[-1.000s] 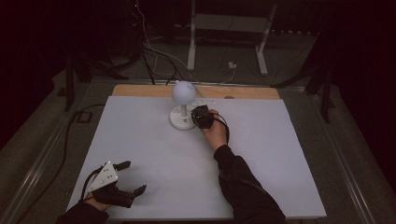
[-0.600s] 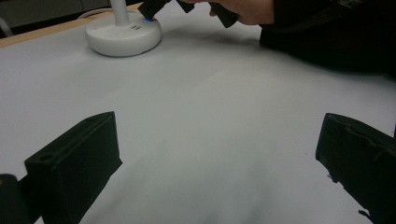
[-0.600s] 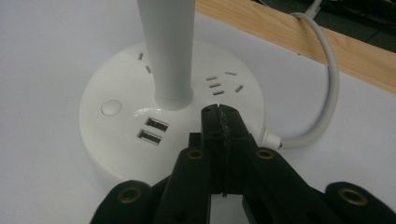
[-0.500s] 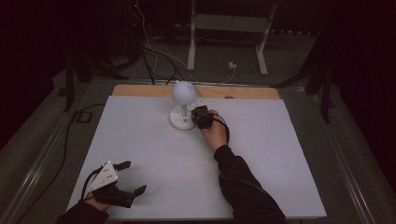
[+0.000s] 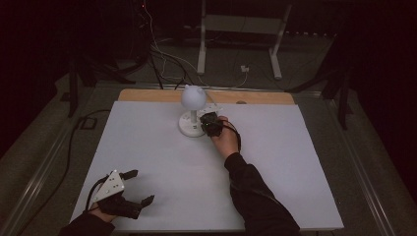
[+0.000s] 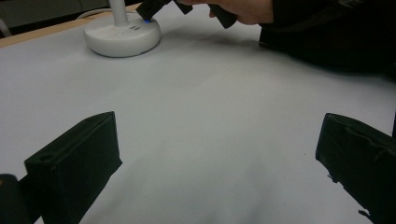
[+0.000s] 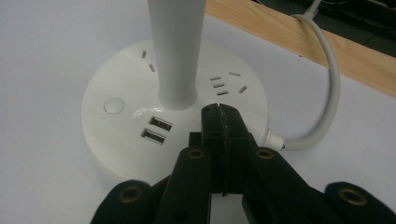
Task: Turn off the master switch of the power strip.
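A white desk lamp (image 5: 192,98) with a round head stands on a round base (image 5: 191,129) near the table's far middle. The base (image 7: 121,140) carries socket slots, two USB ports (image 7: 157,130) and a round button (image 7: 114,105). My right gripper (image 5: 207,122) is shut with nothing between its jaws, and its tips (image 7: 218,111) hover over the base just right of the lamp stem (image 7: 177,51). My left gripper (image 5: 138,187) rests at the near left of the white table, its jaws wide open and empty (image 6: 219,154). In the left gripper view the lamp base (image 6: 122,33) sits far off.
The white board (image 5: 295,162) covers the table, with a strip of bare wood (image 5: 265,97) along the far edge. The lamp's white cord (image 7: 327,93) curves off the base toward that edge. Cables and a metal stand (image 5: 241,34) lie on the dark floor beyond.
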